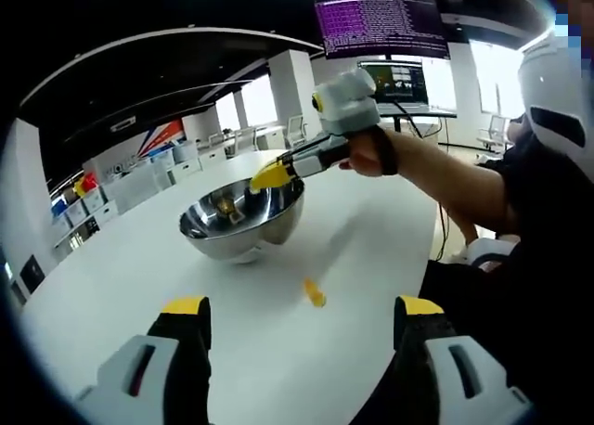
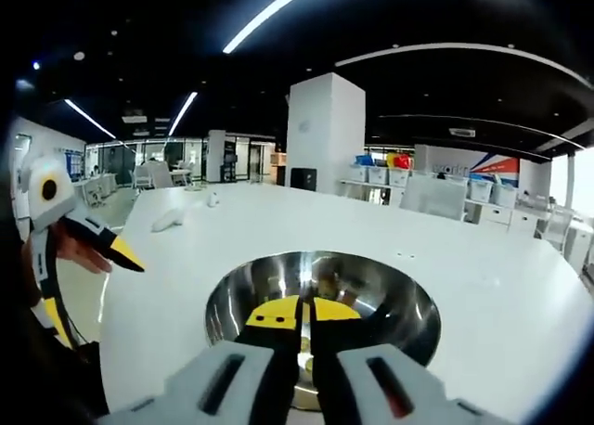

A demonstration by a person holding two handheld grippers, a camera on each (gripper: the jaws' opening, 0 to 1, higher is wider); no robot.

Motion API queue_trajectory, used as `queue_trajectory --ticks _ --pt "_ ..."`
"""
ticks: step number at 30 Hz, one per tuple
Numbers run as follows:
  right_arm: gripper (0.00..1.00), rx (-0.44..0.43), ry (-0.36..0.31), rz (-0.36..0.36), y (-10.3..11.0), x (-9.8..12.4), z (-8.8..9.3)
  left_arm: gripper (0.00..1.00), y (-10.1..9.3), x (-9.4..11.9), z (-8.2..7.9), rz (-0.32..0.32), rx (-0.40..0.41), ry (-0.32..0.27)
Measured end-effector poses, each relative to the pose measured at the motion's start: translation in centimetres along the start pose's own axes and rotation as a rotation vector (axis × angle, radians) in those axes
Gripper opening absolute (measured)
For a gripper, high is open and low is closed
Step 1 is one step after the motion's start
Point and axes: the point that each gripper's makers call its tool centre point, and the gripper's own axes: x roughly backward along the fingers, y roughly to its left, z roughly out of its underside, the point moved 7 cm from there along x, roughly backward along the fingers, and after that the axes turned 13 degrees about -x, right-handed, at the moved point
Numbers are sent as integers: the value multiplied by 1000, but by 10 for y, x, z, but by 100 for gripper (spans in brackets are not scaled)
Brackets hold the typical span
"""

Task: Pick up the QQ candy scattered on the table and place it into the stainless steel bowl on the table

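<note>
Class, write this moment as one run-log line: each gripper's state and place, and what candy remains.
right gripper: shut, over stainless steel bowl | left gripper: open, above table | yellow candy: on table, unpicked

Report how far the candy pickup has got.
Done: at least one candy lies inside the stainless steel bowl. In hand: the right hand-held gripper is over the bowl's mouth with its jaws together; whether it holds a candy cannot be told. Left: one yellow candy lies on the table, ahead of the open left hand-held gripper.
</note>
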Motion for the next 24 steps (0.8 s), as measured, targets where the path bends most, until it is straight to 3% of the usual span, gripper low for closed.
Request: queue_trajectory --ticks 14,16,19,24 --pt "5 44 -4 15 4 1 5 80 -2 -1 0 7 -7 4" --pt "10 63 -14 14 2 1 4 80 -2 -1 1 6 -7 6" --pt "30 80 -23 -4 3 0 4 80 -2 -1 0 5 -10 7" --pt "28 112 -27 -6 4 -1 4 80 -3 -1 0 5 -12 8"
